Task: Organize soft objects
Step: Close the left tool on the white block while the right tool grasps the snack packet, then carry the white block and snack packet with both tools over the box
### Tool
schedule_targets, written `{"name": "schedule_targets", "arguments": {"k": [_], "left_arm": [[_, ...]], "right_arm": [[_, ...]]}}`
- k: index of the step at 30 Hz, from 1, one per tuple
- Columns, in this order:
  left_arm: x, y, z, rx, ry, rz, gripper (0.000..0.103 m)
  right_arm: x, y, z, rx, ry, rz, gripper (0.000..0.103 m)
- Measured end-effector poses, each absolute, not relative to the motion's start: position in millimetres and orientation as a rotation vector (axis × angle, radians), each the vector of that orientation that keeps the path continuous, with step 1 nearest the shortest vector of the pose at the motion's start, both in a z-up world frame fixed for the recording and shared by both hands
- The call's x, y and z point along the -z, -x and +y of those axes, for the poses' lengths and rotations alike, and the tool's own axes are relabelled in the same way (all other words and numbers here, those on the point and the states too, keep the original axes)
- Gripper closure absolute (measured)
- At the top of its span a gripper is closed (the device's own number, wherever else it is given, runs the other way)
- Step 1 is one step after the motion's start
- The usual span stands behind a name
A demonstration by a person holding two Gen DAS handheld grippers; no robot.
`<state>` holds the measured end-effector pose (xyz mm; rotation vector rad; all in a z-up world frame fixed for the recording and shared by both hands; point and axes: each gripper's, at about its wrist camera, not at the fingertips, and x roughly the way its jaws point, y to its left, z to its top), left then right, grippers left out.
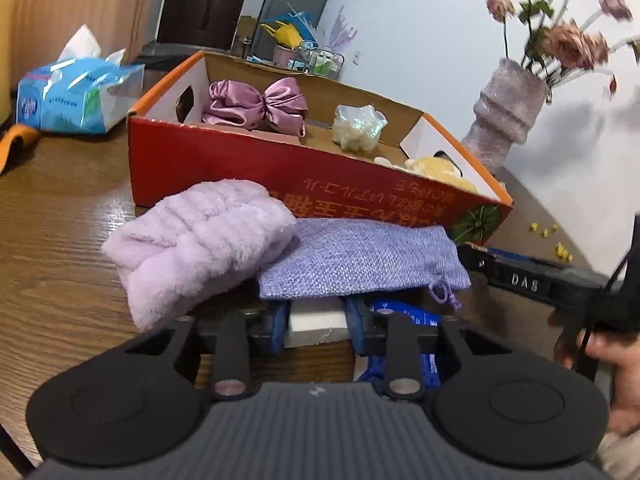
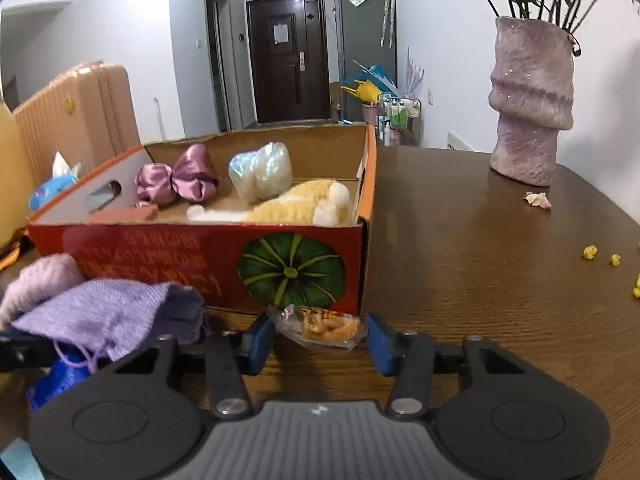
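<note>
The left claw has its blue pads pressed on a white foam block that sits on the bench under the edge of the lilac woven pouch. The right claw stands open around a clear snack packet just in front of the red box, pads not yet touching. Best to lift the block straight out so the pouch and fluffy towel stay put, and centre the packet before squeezing, gently, since the wrapper looks slippery.
</note>
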<state>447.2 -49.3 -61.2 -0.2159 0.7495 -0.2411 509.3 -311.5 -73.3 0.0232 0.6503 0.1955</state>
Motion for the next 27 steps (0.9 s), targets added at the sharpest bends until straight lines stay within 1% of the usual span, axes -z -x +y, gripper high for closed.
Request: {"name": "schedule_targets", "arguments": {"k": [1, 5, 8, 14, 19, 23, 27], "left_arm": [[59.5, -444.6, -50.9, 0.236, 0.204, 0.745, 0.076], [55.0, -428.7, -45.7, 0.226, 0.219, 0.757, 0.078], [54.4, -405.9, -32.4, 0.220, 0.262, 0.779, 0.078], [42.5, -343.2, -10.8, 0.191, 0.253, 0.773, 0.078], [16.1, -303.2, -2.8, 0.198, 0.243, 0.682, 0.078], [3.3, -294.3, -2.9, 0.213, 0.236, 0.644, 0.078], [-14.8, -313.8, 0.9, 0.229, 0.216, 0.611, 0.078]], "right_arm": [[73.0, -509.1, -311.2, -0.194, -0.022, 0.647, 0.060], [72.3, -502.3, -308.4, -0.196, -0.015, 0.646, 0.062], [69.1, -478.7, -307.9, -0.215, -0.043, 0.645, 0.062], [55.7, -383.5, -300.4, -0.291, -0.093, 0.604, 0.062], [34.5, -314.1, -289.7, -0.372, -0.119, 0.547, 0.062], [17.5, -294.2, -280.7, -0.402, -0.094, 0.504, 0.062], [-5.0, -307.7, -271.6, -0.441, -0.067, 0.457, 0.062]]}}
